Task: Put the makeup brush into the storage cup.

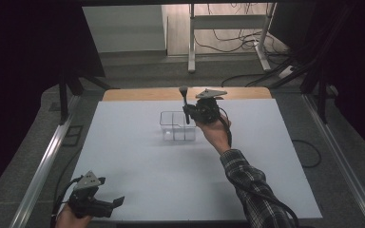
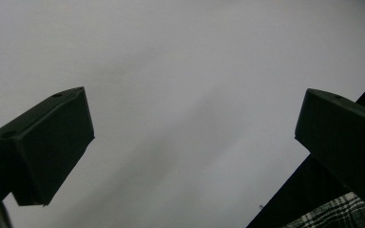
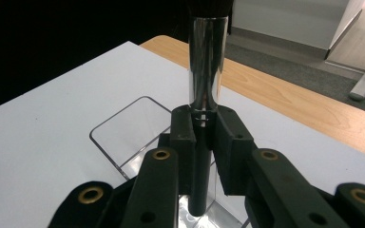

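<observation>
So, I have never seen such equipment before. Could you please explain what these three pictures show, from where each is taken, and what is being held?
No robot is here. A person holds a hand tool with two black jaws in each hand.

The high view looks down on a table under a white sheet. On it stands a clear plastic organizer with compartments.

The right gripper is above that box, shut on a makeup brush that stands upright, bristles on top. The right gripper view comes from a camera on this tool: its jaws clamp the brush's shiny handle, whose dark lower end points down into the box.

The left gripper sits at the table's near edge. The left gripper view shows its jaws wide apart over bare white sheet, holding nothing.
</observation>
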`<state>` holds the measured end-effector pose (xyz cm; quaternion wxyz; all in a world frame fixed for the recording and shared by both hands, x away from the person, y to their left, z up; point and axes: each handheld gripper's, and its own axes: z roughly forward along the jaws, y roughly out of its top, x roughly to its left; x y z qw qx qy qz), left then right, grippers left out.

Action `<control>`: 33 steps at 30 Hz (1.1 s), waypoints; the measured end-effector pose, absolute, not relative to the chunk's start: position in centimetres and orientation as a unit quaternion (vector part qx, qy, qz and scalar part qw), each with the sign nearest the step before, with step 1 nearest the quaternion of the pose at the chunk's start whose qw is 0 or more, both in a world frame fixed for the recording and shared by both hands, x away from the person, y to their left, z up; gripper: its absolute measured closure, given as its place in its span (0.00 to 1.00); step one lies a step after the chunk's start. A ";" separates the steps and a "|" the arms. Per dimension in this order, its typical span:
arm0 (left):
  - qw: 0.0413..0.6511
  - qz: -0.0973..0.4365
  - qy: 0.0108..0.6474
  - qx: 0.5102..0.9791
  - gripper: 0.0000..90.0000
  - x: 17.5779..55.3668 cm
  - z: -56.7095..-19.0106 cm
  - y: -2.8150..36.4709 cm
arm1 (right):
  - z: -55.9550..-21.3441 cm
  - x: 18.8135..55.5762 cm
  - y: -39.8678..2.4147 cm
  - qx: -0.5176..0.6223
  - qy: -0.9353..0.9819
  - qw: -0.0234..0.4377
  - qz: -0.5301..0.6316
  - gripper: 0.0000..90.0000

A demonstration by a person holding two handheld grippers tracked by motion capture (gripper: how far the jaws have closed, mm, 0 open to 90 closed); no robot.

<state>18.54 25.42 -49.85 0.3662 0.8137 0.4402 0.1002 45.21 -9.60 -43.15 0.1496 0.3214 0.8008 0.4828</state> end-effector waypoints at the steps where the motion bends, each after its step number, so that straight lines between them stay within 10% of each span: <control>1: 0.366 0.100 0.439 0.814 0.00 18.5 -49.9 25.4 | -43.4 45.2 -9.6 0.322 0.802 0.150 0.481 0.87; 33: 0.366 0.100 0.439 0.814 0.00 18.6 -49.9 25.4 | -46.7 45.3 -10.0 0.335 0.814 0.144 0.453 0.87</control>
